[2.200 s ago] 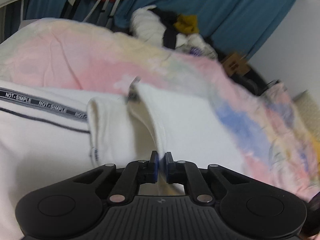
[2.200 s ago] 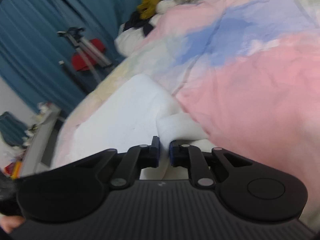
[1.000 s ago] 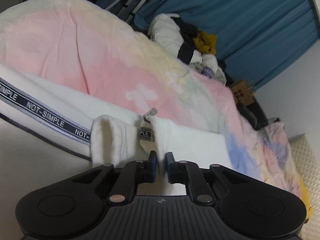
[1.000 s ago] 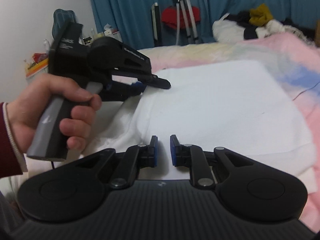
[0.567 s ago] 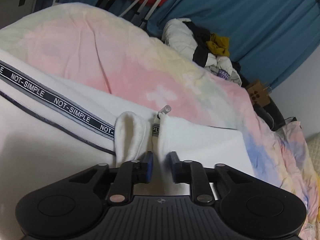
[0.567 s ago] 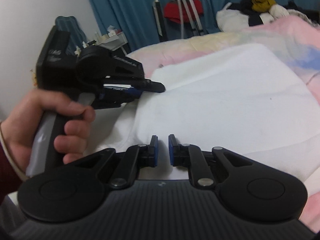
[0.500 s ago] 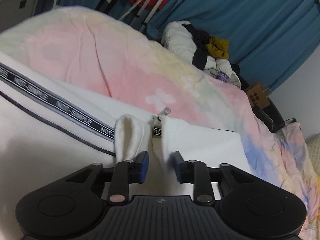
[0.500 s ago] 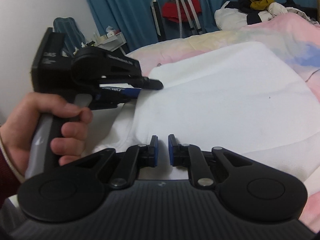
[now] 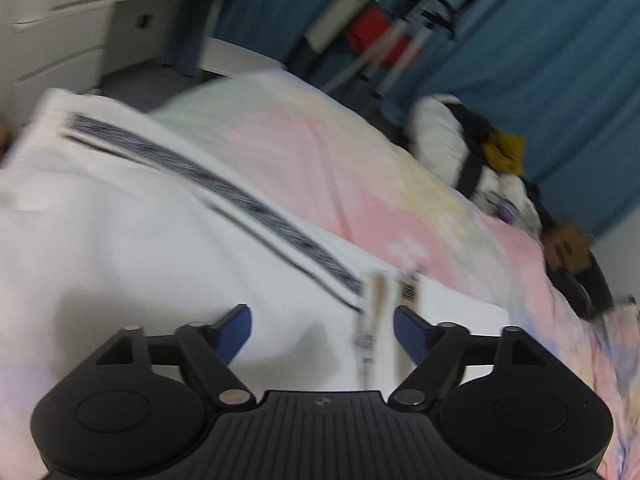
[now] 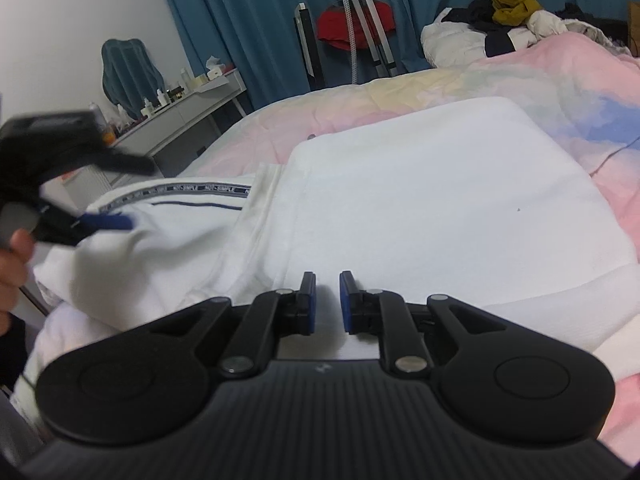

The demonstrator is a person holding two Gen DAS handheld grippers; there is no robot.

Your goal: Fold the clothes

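A white garment (image 10: 420, 216) with a black "NOT-SIMPLE" stripe (image 10: 180, 190) lies partly folded on the pastel bed cover (image 10: 540, 92). In the left wrist view the garment (image 9: 120, 264) and its stripe (image 9: 240, 200) are blurred. My left gripper (image 9: 322, 326) is wide open and empty above the garment, with the cuff and label (image 9: 384, 308) between its fingers but not touched. It also shows at the left of the right wrist view (image 10: 108, 200). My right gripper (image 10: 327, 300) has its pads close together with a narrow gap, low over the garment's near edge, holding nothing.
A heap of clothes (image 10: 500, 28) lies at the bed's far end. A tripod with a red item (image 10: 356, 28) stands before blue curtains (image 10: 248, 20). A white desk with bottles (image 10: 192, 108) is at the left, and a cardboard box (image 9: 568, 244) beside the bed.
My left gripper opened wide, let go of the cuff fold and pulled back to the left. The cuff now lies flat on the garment. The right gripper stayed nearly still.
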